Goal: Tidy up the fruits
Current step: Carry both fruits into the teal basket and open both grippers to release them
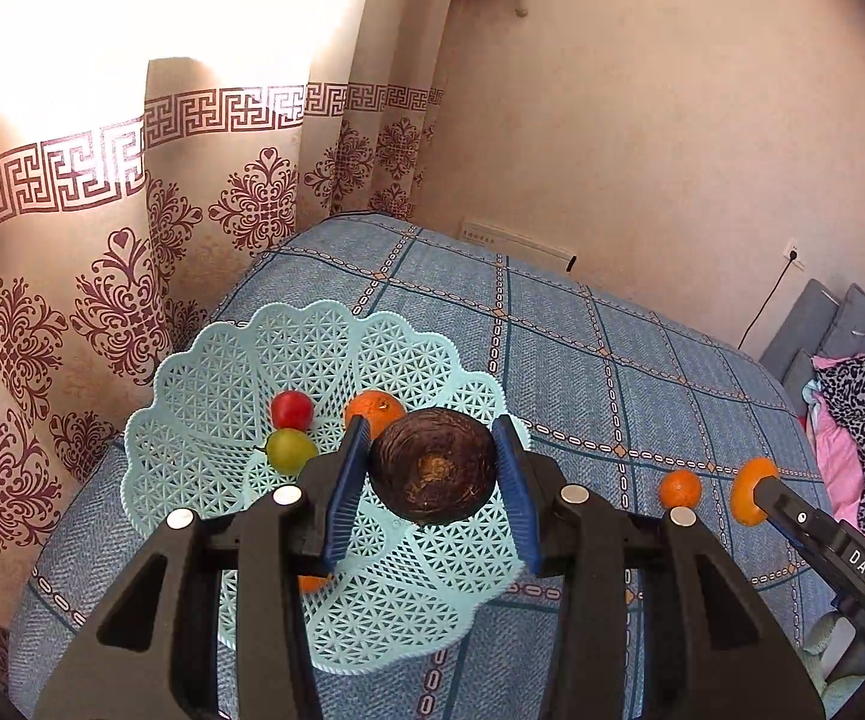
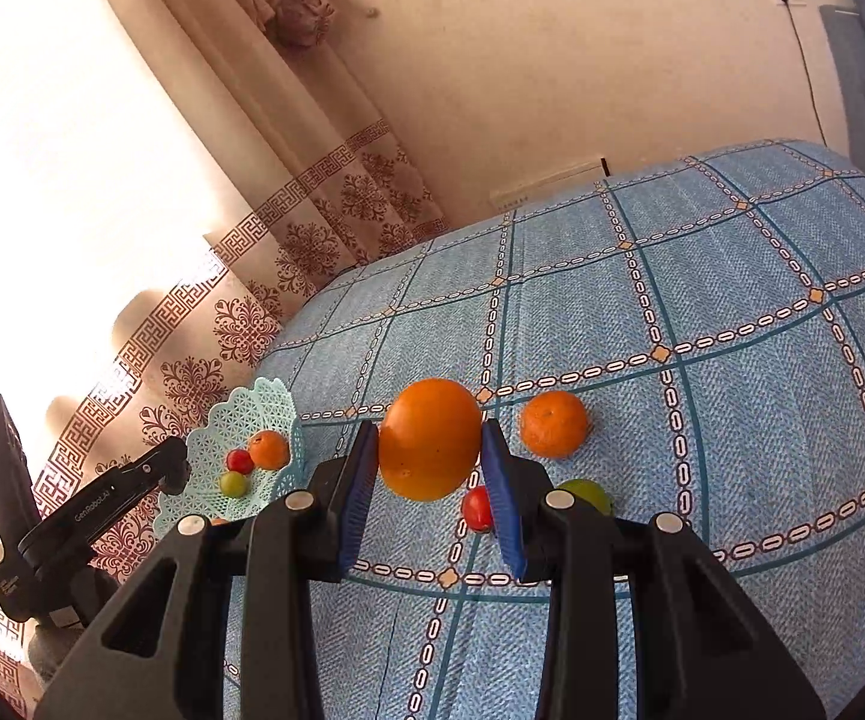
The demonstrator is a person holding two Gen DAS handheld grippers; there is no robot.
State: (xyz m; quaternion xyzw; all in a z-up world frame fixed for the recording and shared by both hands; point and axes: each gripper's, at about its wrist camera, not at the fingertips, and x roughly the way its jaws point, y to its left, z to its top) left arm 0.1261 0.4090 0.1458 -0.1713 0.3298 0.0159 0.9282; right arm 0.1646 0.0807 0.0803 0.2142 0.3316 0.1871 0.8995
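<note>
A: Which step is in hand?

B: Loading the basket, it appears. The left tool (image 1: 432, 474) hangs over the pale blue lattice basket (image 1: 204, 372), which sits at the left of the bed (image 1: 642, 372) beside the curtain (image 1: 72, 276). Between its blue pads sits a dark brown round fruit (image 1: 432, 468), possibly a mangosteen; the left pad looks a shade clear of the skin, so whether the tool is gripping or has just let go cannot be told.

A: What is already in the basket?

B: A red tomato (image 1: 292, 409), a green one (image 1: 291, 450) just nearer than it, and an orange (image 1: 375, 408) partly hidden behind the tool's left finger. A sliver of another orange thing shows under the tool, too hidden to name.

A: And the right tool?

B: The right tool (image 2: 430, 450) is clamped on a large orange (image 2: 430, 438), with both pads against its sides, over the blue checked bedspread and well right of the basket. Whether the orange is lifted or resting on the cloth cannot be told.

A: What is left outside?

B: A small tangerine (image 2: 554, 423) just beyond that tool to the right, a red tomato (image 2: 476, 507) and a green fruit (image 2: 588, 492) beside its right finger.

A: The next move?

B: Likely setting the dark fruit low into a free spot so it does not roll onto the tomatoes, clearing the left tool away, then carrying the orange leftward over the rim.
</note>
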